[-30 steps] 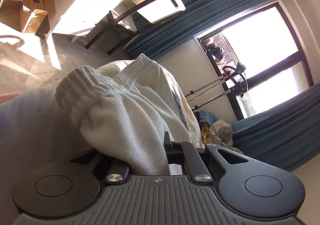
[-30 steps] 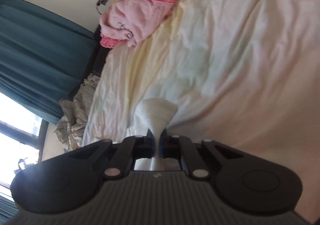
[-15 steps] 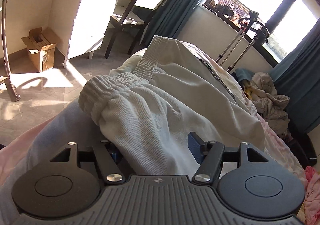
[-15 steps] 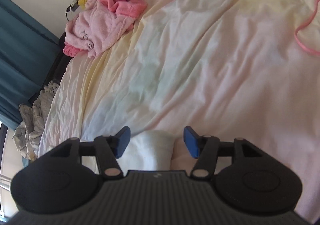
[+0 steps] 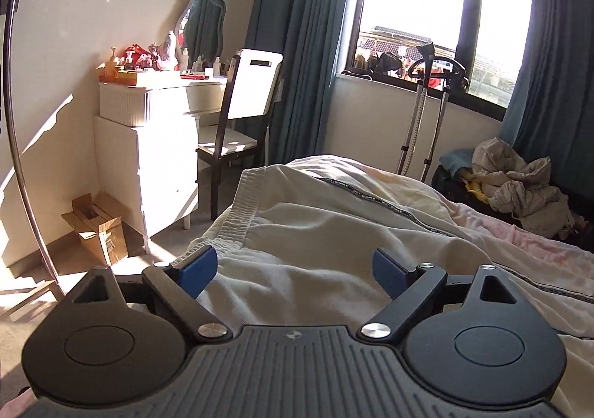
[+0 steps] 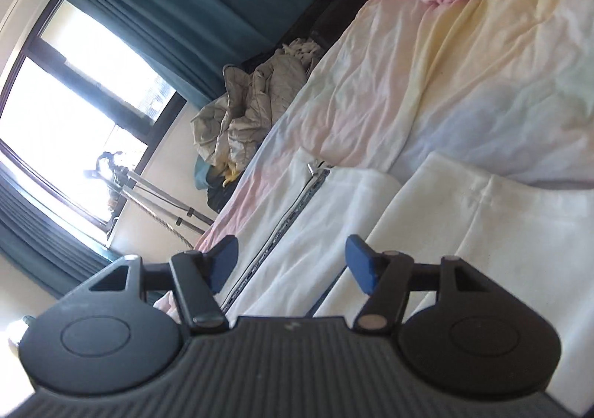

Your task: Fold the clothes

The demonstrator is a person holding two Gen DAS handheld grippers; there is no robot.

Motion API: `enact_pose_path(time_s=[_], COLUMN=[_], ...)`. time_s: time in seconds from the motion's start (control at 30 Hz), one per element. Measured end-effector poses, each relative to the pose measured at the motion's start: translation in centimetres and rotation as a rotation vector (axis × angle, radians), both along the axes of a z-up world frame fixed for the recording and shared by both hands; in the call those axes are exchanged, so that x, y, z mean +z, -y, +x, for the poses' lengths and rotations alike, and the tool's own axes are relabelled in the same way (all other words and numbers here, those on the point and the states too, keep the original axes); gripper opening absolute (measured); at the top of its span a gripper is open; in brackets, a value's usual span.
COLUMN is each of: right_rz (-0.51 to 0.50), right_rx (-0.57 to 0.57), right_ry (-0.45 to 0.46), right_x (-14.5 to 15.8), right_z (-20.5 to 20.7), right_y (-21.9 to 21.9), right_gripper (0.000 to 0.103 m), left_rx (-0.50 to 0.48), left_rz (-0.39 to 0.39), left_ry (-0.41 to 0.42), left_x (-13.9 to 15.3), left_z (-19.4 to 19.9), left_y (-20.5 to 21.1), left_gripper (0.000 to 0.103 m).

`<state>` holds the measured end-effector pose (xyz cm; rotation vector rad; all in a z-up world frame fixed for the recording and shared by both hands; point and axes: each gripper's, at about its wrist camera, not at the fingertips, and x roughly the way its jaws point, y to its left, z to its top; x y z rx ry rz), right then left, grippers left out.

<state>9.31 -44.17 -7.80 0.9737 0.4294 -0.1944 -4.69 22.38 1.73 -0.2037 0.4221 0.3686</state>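
Cream soft trousers [image 5: 334, 243] lie flat on bed with pale rumpled sheet [image 6: 464, 76]. Left gripper [image 5: 293, 271] just opened wide, holds nothing. Right gripper [image 6: 291, 262] open too, empty.

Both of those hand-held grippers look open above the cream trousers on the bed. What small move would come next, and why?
Probably lower the left hand-held gripper, whose jaws have just been opening, onto the waistband to fold again. The right hand-held gripper is also open and empty, and the cream trousers lie loose and long on the bed.
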Motion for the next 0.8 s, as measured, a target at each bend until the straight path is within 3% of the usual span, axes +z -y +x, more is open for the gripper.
enact_pose_path(time_s=[0.17,0.27,0.43,0.47,0.5,0.57,0.63,0.8], right_rz=[0.159,0.136,0.099,0.094,0.086,0.084,0.097,-0.018], right_rx=[0.055,0.074,0.077,0.065,0.044,0.006,-0.039,-0.143], right_ry=[-0.098,-0.125,-0.088,-0.088,-0.094,-0.093,-0.059,-0.003], right_x=[-4.8,-5.6,-5.3,-5.4,-5.7,-5.9,-5.4,-2.5], right_z=[4.1,6.0,8.2,8.4,8.4,8.2,7.8,7.0], right_y=[1.6,1.8,2.4,2.6,2.9,3.5,4.3,5.5], right_gripper=[0.065,0.064,0.064,0.055,0.03,0.004,0.003,0.003], left_rx=[-0.045,-0.086,-0.186,-0.2,-0.214,-0.245,-0.258,-0.239], left_rz=[-0.017,-0.039,-0.1,-0.106,-0.113,-0.125,-0.131,-0.145], left_ry=[-0.017,-0.016,-0.021,-0.026,-0.031,-0.061,-0.084,-0.08], left_x=[0.0,-0.4,-2.3,-3.0,-3.7,-5.1,-5.9,-6.0], left_z=[1.0,2.8,6.8,7.4,8.0,9.3,9.9,9.7], left_y=[0.5,3.1,8.0,8.8,9.6,10.8,11.1,10.2], left_gripper=[0.092,0.092,0.092,0.092,0.092,0.092,0.092,0.092])
